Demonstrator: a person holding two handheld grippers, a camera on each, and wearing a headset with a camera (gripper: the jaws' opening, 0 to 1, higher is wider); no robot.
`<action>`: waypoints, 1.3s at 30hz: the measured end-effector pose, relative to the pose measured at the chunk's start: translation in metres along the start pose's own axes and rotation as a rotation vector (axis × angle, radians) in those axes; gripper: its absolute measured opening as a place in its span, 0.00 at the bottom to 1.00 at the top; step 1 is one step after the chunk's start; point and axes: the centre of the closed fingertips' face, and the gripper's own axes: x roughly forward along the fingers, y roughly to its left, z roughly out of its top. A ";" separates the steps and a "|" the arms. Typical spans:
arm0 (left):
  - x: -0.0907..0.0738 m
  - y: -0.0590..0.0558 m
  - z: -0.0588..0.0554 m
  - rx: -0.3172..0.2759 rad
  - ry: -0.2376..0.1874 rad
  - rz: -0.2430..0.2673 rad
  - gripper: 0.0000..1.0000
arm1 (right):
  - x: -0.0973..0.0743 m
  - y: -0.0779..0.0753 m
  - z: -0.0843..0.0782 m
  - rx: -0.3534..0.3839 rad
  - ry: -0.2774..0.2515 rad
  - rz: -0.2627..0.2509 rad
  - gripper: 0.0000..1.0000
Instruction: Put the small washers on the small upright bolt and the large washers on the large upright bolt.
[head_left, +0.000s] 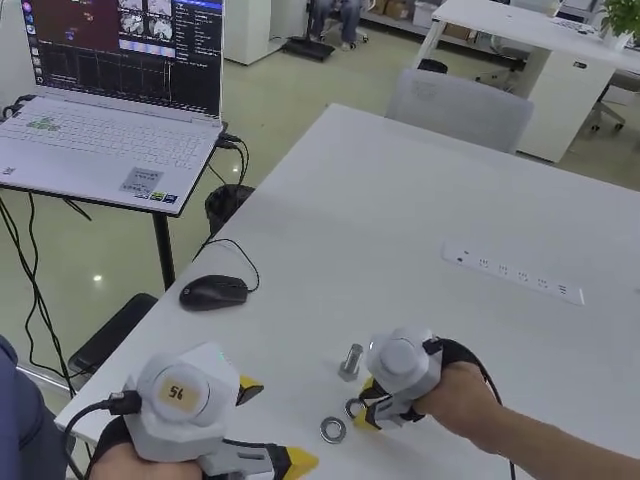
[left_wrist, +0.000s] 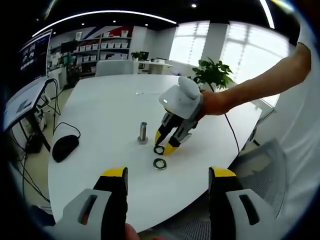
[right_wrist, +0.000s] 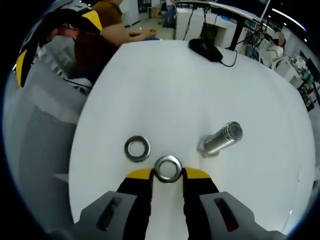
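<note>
On the smooth white table (head_left: 420, 220), the right gripper (right_wrist: 167, 176) pinches a flat steel washer (right_wrist: 168, 169) between yellow-tipped jaws. A second washer (right_wrist: 137, 148) lies at ten o'clock, and the upright cylindrical bolt (right_wrist: 220, 140) stands at two. The left gripper (left_wrist: 168, 172) hangs with its jaws apart.

Bright, even light from windows (left_wrist: 200, 47) and ceiling strips (left_wrist: 100, 13); soft shadows; fisheye edges bend, perhaps slightly blurred.

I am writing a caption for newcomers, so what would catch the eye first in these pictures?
The right gripper pinches a washer flat on the white table, with a second washer beside it and an upright bolt just beyond. The left gripper hovers open near the table's edge.
</note>
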 end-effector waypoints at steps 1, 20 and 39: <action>-0.001 0.000 0.000 0.000 0.000 0.002 0.65 | 0.000 0.001 -0.001 0.002 -0.001 -0.003 0.24; -0.003 0.002 0.000 0.001 -0.001 0.005 0.65 | -0.019 -0.004 -0.004 0.051 -0.026 -0.044 0.23; -0.001 0.003 0.003 -0.005 -0.012 0.009 0.65 | -0.068 -0.032 0.038 0.005 -0.086 -0.111 0.23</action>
